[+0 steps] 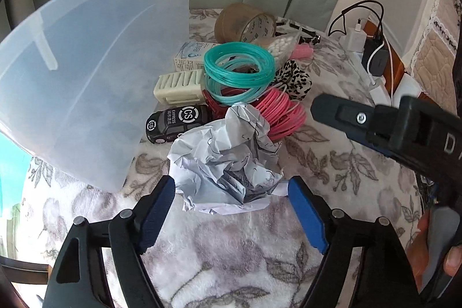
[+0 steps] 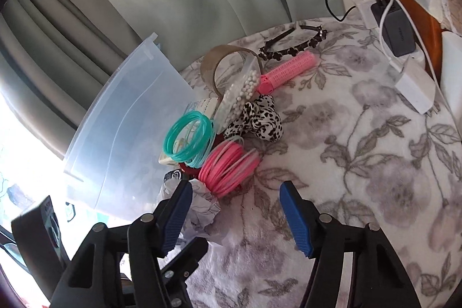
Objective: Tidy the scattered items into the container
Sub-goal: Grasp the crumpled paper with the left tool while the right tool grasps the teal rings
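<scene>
A crumpled sheet of paper (image 1: 228, 160) lies on the floral blanket, at the near side of the heap. My left gripper (image 1: 230, 182) is open, and its blue pads flank the paper's near edge without visibly pressing it. My right gripper (image 2: 235, 186) is open just short of a pink cord coil (image 2: 228, 166), with bare blanket between its pads. One of its fingers (image 1: 340, 114) reaches in from the right in the left wrist view. A translucent plastic bin (image 1: 86, 62) stands at the left of the heap. A teal coil (image 1: 238, 68) and a black toy car (image 1: 176, 123) lie there too.
Further back are a tape roll (image 1: 245, 22), a bag of cotton swabs (image 1: 284, 45), a leopard scrunchie (image 2: 257, 123), a pink hair roller (image 2: 288, 70) and a black headband (image 2: 291, 48). Chargers and cables (image 2: 395, 31) sit at the back right. A curtain hangs behind.
</scene>
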The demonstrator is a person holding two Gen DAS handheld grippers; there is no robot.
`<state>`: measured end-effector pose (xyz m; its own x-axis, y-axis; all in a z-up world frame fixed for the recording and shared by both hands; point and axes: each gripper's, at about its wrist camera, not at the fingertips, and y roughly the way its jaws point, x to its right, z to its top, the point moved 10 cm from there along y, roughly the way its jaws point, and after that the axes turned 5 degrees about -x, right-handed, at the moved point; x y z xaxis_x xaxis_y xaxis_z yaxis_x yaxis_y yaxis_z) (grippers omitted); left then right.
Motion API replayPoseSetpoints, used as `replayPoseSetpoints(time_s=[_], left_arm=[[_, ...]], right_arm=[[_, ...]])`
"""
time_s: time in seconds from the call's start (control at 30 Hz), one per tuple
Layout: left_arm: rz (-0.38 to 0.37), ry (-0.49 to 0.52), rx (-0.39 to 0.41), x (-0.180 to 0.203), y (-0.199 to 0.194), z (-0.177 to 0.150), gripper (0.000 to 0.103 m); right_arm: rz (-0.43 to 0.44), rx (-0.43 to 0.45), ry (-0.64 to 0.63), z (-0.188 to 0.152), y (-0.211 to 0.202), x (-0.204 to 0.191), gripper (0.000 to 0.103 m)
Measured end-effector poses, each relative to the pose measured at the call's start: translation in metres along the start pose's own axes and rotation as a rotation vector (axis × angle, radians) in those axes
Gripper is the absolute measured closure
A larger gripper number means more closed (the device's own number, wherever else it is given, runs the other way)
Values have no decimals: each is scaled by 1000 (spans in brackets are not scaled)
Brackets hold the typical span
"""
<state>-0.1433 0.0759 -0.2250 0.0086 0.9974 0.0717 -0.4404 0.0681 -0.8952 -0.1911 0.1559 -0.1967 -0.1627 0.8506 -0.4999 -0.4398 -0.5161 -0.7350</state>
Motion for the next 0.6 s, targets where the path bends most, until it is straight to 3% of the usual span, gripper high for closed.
replayPoseSetpoints(time_s=[0.2,0.47,0.57,0.6], left_arm=[[5,-17,-10,-8,7,2,37],[-5,-24,-12,-13,7,2,38],[-13,-31,-9,-16,6,2,38],[-14,-30,-8,-16,5,2,38]], right_arm=[[62,-1,-59,31,20,-26,48],[64,-82,-39,34,62,-30,66],[76,-79,-8,32,60,-26,86],[84,-75,-2,31,57,-26,88]])
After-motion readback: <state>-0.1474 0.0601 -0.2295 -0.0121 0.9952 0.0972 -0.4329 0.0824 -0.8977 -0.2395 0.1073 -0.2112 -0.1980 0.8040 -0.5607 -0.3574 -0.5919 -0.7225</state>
